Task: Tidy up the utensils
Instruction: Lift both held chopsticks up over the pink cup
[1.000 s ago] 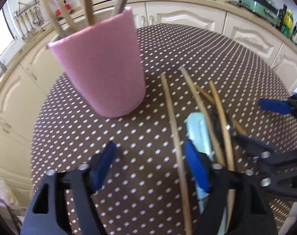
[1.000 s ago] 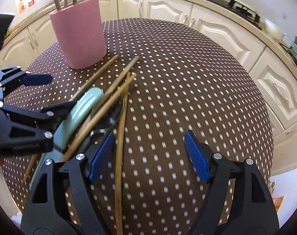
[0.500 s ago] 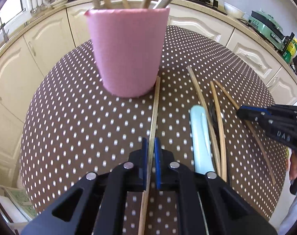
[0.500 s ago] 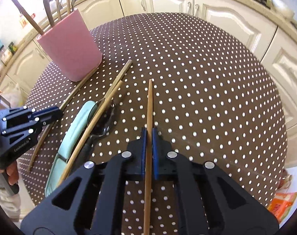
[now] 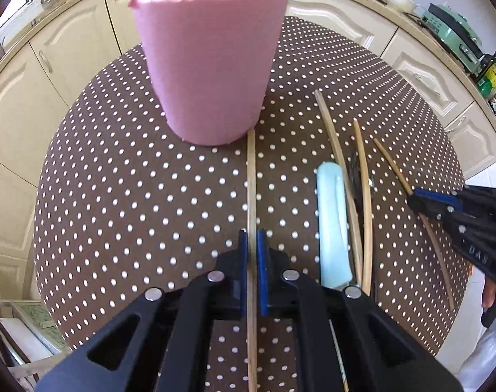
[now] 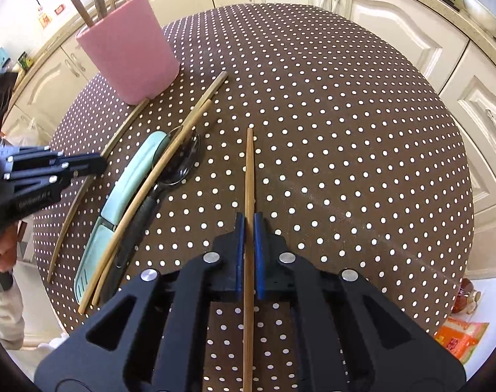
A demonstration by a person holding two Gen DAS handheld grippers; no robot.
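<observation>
Chopsticks (image 5: 251,196) (image 6: 248,176) that lay loose mid-tabletop (image 6: 345,130) are now clamped in each gripper's (image 5: 251,248) (image 6: 249,248) just-closed jaws, ready for the pink cup (image 5: 208,65).

Loose utensils (image 6: 140,192) beside holder (image 6: 130,62)

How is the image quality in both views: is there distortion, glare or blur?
Left wrist view: strong fisheye bending, dark corners, pink cup sharp, bright window at upper left. Right wrist view: same bending, washed-out glare at upper left, dotted tablecloth sharp.
</observation>
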